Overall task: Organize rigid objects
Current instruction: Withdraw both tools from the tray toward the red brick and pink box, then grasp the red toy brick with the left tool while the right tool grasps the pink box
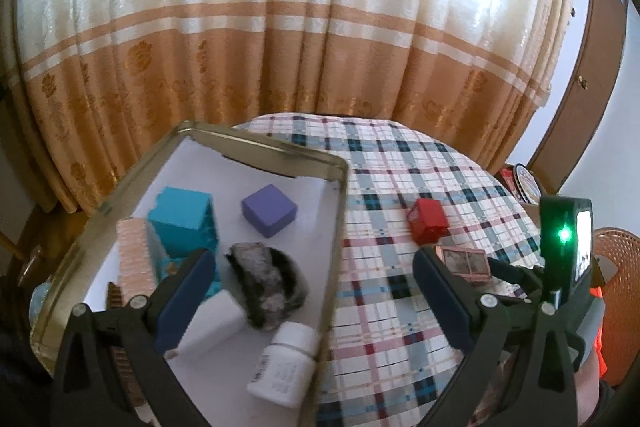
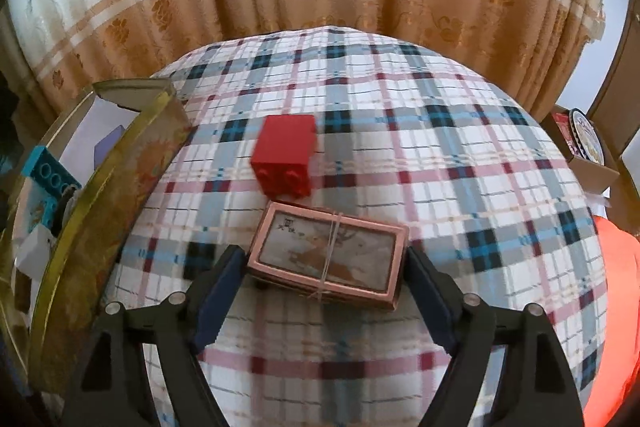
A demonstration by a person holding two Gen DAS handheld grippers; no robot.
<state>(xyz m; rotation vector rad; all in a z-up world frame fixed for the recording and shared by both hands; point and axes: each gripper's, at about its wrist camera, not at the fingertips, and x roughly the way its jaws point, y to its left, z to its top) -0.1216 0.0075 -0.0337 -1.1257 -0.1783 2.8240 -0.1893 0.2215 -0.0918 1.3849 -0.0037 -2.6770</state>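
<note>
- The right gripper (image 2: 324, 291) is seen with its jaws spread wide around a flat pink-framed rectangular box (image 2: 326, 251) bound with a thin elastic band; the right pad lies against the box's end, a gap shows at the left pad, so no grip is judged to be made yet.
- The left gripper (image 1: 316, 291) is held with its jaws apart and nothing between them, above the near right rim of the gold metal tin (image 1: 334, 247).
- Inside the tin, nearest at 6 o'clock, a white plastic pill bottle (image 1: 286, 363) is laid on its side; its label print is too blurred to be read.
- Further in are found a white block (image 1: 216, 323), a dark rough shell-like piece (image 1: 266, 285), a pink ribbed box (image 1: 134, 255), a teal plastic brick (image 1: 184, 219) and, at 12 o'clock, a purple cube (image 1: 268, 209).
- On the plaid tablecloth (image 2: 460, 147), a red plastic brick (image 2: 286, 159) is left just beyond the pink box, toward 12 o'clock.
- The task is judged mostly done: two items remain outside.
- Dark characters on the pink box's lid cannot be read.
</note>
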